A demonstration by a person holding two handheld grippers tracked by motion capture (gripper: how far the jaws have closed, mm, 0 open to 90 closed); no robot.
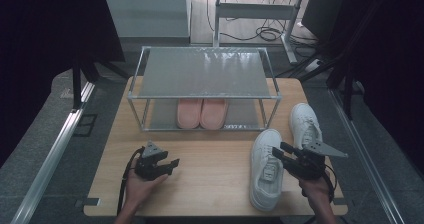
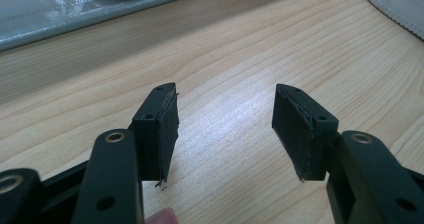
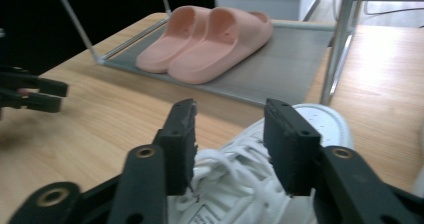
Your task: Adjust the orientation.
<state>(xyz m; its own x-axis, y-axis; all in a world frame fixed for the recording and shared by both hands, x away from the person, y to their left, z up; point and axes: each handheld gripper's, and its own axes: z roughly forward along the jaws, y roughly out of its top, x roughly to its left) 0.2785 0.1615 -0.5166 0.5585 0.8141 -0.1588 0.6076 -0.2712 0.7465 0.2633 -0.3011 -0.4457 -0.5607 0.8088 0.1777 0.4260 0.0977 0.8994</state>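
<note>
Left claw low over the counter, held from behind by the left hand, forearm coming in from the near edge. Jaws point toward the far right, spread wide, nothing between them. In the left gripper view the pads frame bare wood grain; the rack's lower shelf runs across ahead of them, a white sole edge ahead to the right.

Right claw held by the right hand, angled inward toward the left, jaws wide apart and hovering over the lace area of the near white sneaker. In the right gripper view the laces sit between and below the pads; cannot tell if either pad touches the shoe.

Near white sneaker: under the right claw, toe pointing away from the person, laced, tongue label visible. Second white sneaker just beyond and outboard of the right claw, close to the first, angled slightly.

Ahead of both claws: two-tier metal shoe rack, top shelf bare. Pink slippers sit side by side on the lower shelf, touching, soft one-piece look with a wide strap.
</note>
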